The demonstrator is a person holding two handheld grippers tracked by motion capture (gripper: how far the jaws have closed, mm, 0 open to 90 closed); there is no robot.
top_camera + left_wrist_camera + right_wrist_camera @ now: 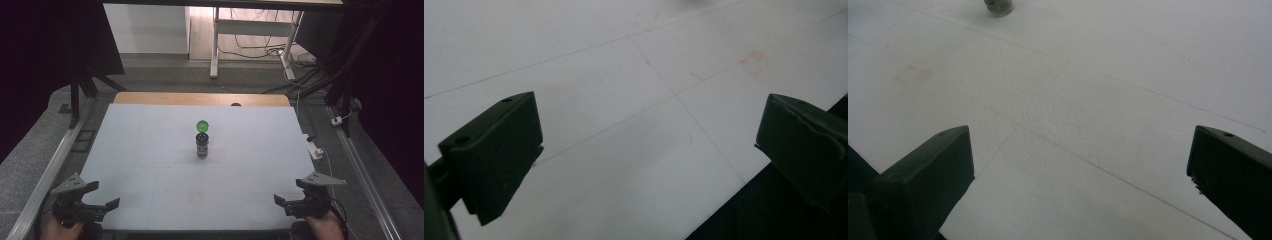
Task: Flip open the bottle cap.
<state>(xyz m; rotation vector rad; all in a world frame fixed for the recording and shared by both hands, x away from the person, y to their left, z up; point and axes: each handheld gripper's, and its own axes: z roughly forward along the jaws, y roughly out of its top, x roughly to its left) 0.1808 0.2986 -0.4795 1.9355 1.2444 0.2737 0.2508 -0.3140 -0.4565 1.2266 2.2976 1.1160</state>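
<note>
Both sets of fingers spread, empty. Dark bottle point(202, 145) upright mid-bench, green cap point(202, 125) at twelve o'clock behind. Looks light, rigid, tippy: take its body.

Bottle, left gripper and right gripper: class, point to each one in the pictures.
bottle point(202, 145), high view, on its dark body.
left gripper point(106, 195), high view, between its fingertips.
right gripper point(287, 191), high view, between its fingertips.
</note>
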